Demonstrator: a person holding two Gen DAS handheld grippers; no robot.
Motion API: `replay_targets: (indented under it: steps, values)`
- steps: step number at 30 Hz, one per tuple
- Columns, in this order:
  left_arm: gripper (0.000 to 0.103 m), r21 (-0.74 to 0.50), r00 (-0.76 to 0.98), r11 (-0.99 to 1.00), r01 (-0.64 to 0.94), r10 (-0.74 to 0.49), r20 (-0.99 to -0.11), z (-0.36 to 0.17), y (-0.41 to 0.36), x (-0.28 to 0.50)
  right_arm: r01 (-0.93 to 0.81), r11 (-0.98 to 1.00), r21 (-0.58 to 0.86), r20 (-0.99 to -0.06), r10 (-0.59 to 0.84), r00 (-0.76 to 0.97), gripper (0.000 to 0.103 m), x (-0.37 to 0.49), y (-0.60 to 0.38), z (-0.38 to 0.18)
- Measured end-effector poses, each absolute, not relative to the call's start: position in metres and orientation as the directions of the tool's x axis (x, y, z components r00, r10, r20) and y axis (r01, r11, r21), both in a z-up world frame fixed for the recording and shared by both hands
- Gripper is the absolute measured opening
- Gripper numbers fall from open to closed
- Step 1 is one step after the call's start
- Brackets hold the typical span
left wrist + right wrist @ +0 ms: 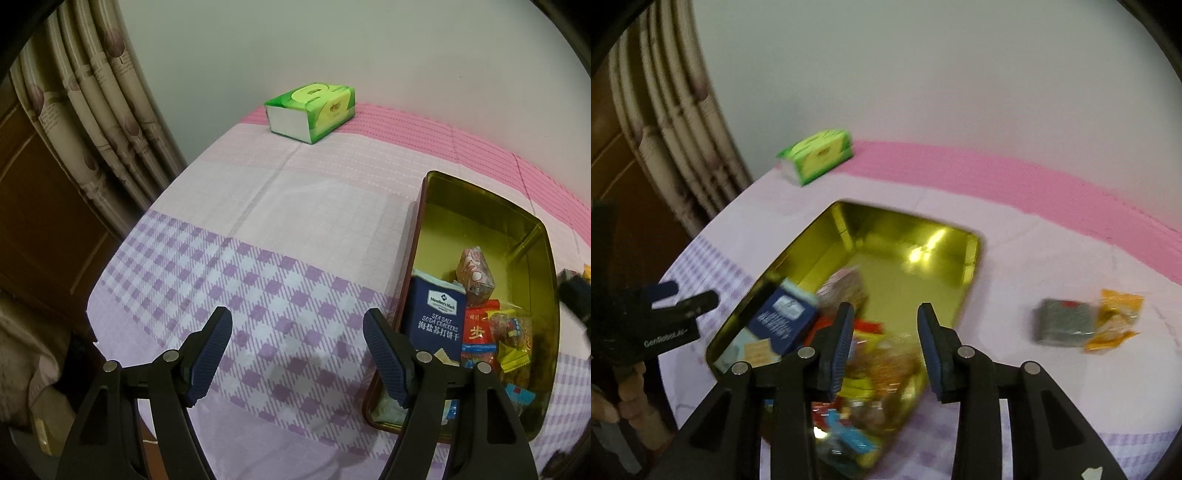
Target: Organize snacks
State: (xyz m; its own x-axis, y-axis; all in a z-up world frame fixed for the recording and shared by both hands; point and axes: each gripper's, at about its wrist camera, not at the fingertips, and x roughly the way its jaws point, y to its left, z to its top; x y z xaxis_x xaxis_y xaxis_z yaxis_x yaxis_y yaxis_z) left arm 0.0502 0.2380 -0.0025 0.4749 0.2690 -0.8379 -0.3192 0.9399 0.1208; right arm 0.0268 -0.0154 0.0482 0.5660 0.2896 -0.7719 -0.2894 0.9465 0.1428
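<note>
Left gripper angled steeply down over purple-check tablecloth, jaws spread wide, nothing btwn pads, just beside near-left edge of gold tin. In right wrist view, same gripper seen at far left w/ fingers of a hand wrapped round its handle.

Right gripper also tilted down, poised above near end of tin, jaws parted a little, nothing caught btwn them; view motion-blurred.

Snacks mostly inside tin, piled at near end: blue sea salt soda crackers box upright against left wall, pinkish wrapped pack behind it, red packet and yellow wrapper alongside, more small packs below, too jumbled to tell apart. Far half of tin bare.

Outside tin, on cloth to its right: grey packet touching orange packet, well apart from tin.

Green tissue box at far edge of table nr wall, by curtain.
</note>
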Motion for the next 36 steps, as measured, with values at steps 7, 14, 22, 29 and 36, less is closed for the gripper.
replay_targets:
  steps: [7,14,22,29,36]
  values:
    - [0.074,0.128,0.475,0.941,-0.315,0.272,-0.837,-0.002,0.237,0.051,-0.123,0.988,0.098,-0.775,0.153,0.613,0.038,0.038,-0.091,0.055]
    - [0.074,0.125,0.496,0.947,-0.296,0.264,-0.827,0.001,0.234,0.049,0.030,0.999,0.036,-0.801,0.011,0.598,0.046,0.048,-0.157,0.038]
    - [0.076,0.093,0.591,0.973,-0.211,0.202,-0.781,0.013,0.218,0.046,0.065,0.998,0.004,-0.830,-0.033,0.557,0.050,0.065,-0.183,0.009]
    - [0.077,0.085,0.650,0.983,-0.165,0.174,-0.740,0.019,0.208,0.042,0.064,0.998,0.006,-0.835,-0.030,0.549,0.054,0.084,-0.187,-0.014]
    - [0.077,0.082,0.653,0.980,-0.179,0.181,-0.735,0.018,0.206,0.041,0.055,0.997,0.059,-0.830,0.018,0.558,0.058,0.099,-0.197,-0.021]
